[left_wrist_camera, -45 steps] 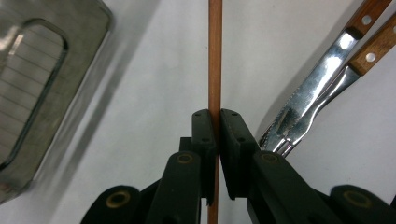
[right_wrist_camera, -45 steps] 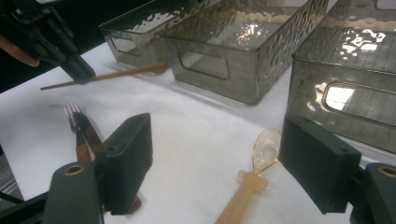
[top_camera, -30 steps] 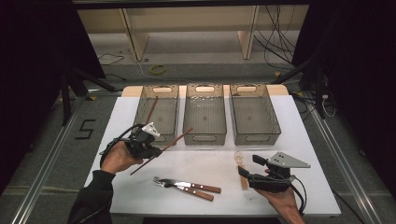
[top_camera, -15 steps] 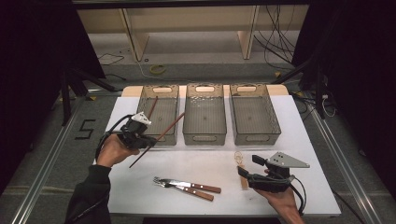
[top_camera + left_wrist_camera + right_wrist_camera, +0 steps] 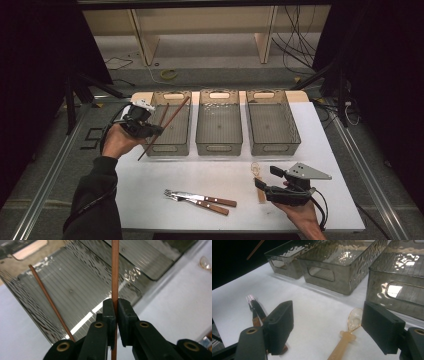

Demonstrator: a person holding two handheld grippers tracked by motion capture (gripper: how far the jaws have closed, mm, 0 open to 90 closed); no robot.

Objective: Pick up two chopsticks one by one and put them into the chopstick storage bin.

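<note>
So the left tool [image 5: 159, 131] is clamped tight on one brown chopstick [image 5: 165, 127], which sticks out past both ends of its pads and slants up over the left bin [image 5: 170, 146]. In the left gripper view a second chopstick [image 5: 50, 301] is lying inside that bin, just left of the tool. The right tool [image 5: 327, 327] is spread wide with nothing gripped, hovering low over the worktop [image 5: 150, 185], and a clear amber spoon [image 5: 348, 335] lies between its pads. Two wooden-handled forks [image 5: 200, 200] lie off to its left.
</note>
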